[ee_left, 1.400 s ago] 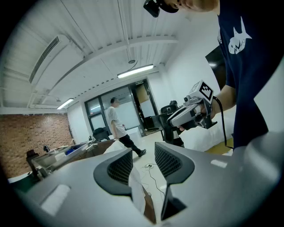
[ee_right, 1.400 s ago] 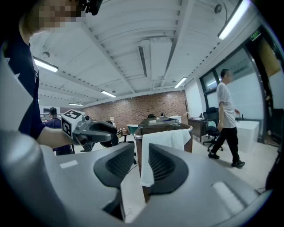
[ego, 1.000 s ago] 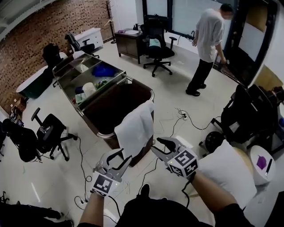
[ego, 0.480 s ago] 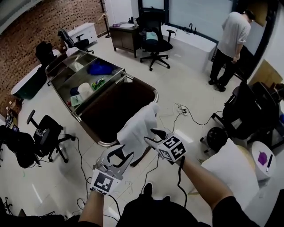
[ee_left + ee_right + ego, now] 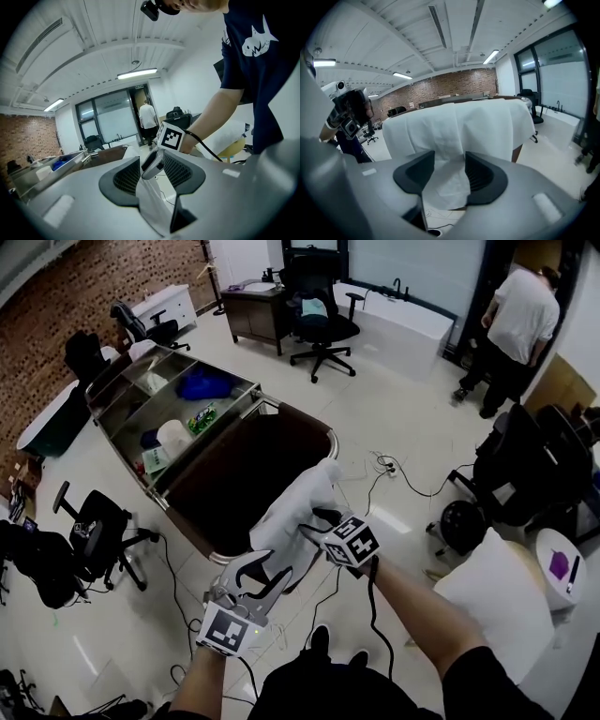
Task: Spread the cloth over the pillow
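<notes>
The right tool [image 5: 314, 521] has dropped to the cloth [image 5: 298, 495] at twelve o'clock, its jaws just spread around it. The left tool [image 5: 262, 570] is released. Next: pinch.

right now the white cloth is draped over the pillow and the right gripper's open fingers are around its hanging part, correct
No. The head view shows the white cloth draped over the corner of the brown table, not the pillow, which sits uncovered at right. The right gripper does have its open fingers, which have just been opening, around the cloth's hanging part.
</notes>
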Demonstrator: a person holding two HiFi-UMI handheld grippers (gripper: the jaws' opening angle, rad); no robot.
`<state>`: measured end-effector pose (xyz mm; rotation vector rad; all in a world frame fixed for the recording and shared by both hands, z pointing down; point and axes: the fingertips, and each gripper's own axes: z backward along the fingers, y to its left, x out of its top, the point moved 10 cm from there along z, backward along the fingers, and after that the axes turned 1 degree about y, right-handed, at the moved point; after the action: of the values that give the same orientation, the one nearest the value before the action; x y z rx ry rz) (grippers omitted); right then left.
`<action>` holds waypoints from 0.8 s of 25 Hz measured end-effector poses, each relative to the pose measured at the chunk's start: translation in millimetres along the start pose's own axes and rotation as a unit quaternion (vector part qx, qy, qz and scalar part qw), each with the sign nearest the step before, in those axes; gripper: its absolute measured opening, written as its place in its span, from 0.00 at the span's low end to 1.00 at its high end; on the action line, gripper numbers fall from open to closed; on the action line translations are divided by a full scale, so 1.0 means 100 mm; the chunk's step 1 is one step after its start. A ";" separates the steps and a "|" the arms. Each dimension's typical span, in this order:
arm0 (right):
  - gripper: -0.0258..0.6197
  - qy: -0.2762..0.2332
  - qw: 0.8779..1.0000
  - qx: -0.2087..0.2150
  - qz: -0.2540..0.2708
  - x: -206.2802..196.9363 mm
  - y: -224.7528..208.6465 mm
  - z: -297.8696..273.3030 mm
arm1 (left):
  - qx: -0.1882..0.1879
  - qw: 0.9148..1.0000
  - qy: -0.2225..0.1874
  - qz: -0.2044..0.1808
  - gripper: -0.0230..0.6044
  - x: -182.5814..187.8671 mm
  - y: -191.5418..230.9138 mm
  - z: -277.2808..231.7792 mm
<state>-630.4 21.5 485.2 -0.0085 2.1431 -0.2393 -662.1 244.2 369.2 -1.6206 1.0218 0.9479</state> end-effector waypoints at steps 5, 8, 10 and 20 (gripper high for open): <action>0.36 -0.003 1.000 -0.005 0.004 0.06 0.00 -0.10 | -0.004 1.000 0.002 0.006 0.27 -0.05 0.07 0.00; 0.21 -0.011 1.000 -0.014 0.005 0.05 0.02 -0.09 | -0.009 1.000 0.000 0.007 0.27 -0.09 0.09 -0.01; 0.12 -0.015 1.000 -0.021 0.008 0.04 0.04 -0.08 | -0.011 1.000 -0.002 0.007 0.27 -0.11 0.11 -0.01; 0.06 -0.049 0.997 -0.050 0.016 0.08 0.19 0.32 | -0.010 1.000 -0.003 -0.017 0.27 -0.10 0.23 -0.06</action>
<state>-606.4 33.6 458.3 -0.0433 2.0542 -0.1100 -686.2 236.5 372.8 -1.6459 0.9803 0.9420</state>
